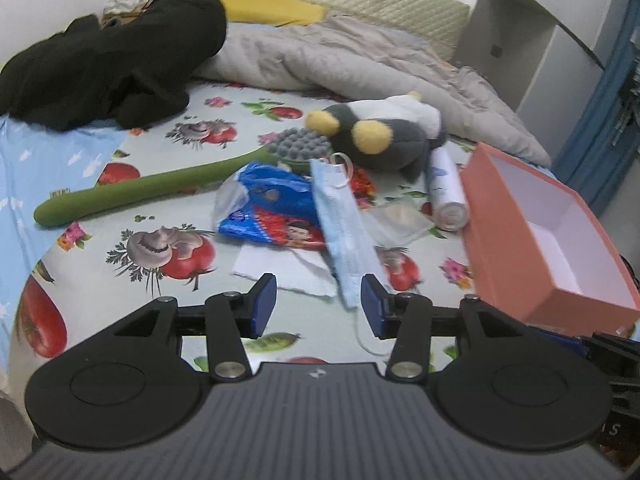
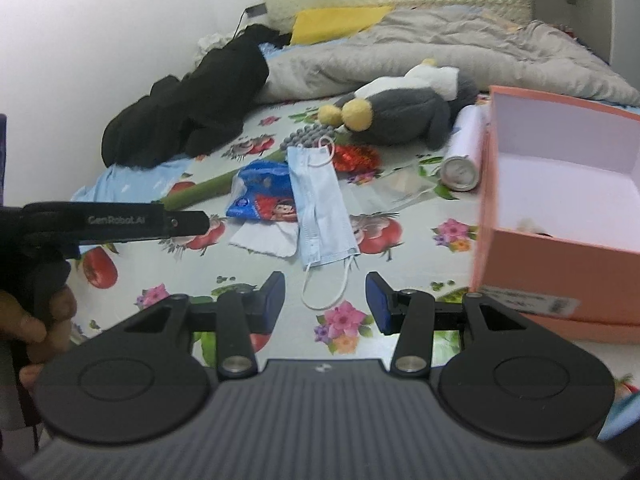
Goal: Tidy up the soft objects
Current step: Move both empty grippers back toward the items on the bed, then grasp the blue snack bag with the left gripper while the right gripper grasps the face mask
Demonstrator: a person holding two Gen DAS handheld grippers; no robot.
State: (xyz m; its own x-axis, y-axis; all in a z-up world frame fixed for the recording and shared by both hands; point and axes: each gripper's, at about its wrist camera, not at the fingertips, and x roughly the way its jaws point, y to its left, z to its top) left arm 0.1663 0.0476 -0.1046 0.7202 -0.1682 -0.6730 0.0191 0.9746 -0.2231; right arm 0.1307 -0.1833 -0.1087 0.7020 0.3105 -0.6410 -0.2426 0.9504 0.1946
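Note:
A grey and white plush penguin (image 1: 384, 128) (image 2: 404, 108) with yellow feet lies on the patterned bed sheet (image 1: 168, 208). In front of it lie a blue face mask (image 1: 344, 216) (image 2: 318, 208), a blue snack bag (image 1: 272, 208) (image 2: 264, 196), a white tissue (image 1: 288, 268) (image 2: 264, 240) and a green long-handled brush (image 1: 160, 188). An open pink box (image 1: 548, 236) (image 2: 560, 216) stands at the right. My left gripper (image 1: 318, 304) hovers open just short of the mask's near end. My right gripper (image 2: 326, 300) is open above the mask's ear loop. Neither holds anything.
A black garment (image 1: 108, 68) (image 2: 192, 108) is heaped at the back left, a grey quilt (image 1: 352, 56) and yellow pillow (image 1: 272, 4) behind. A white tube (image 1: 446, 188) (image 2: 466, 148) lies beside the box. A hand holding the left gripper's body (image 2: 100, 220) shows at the left of the right wrist view.

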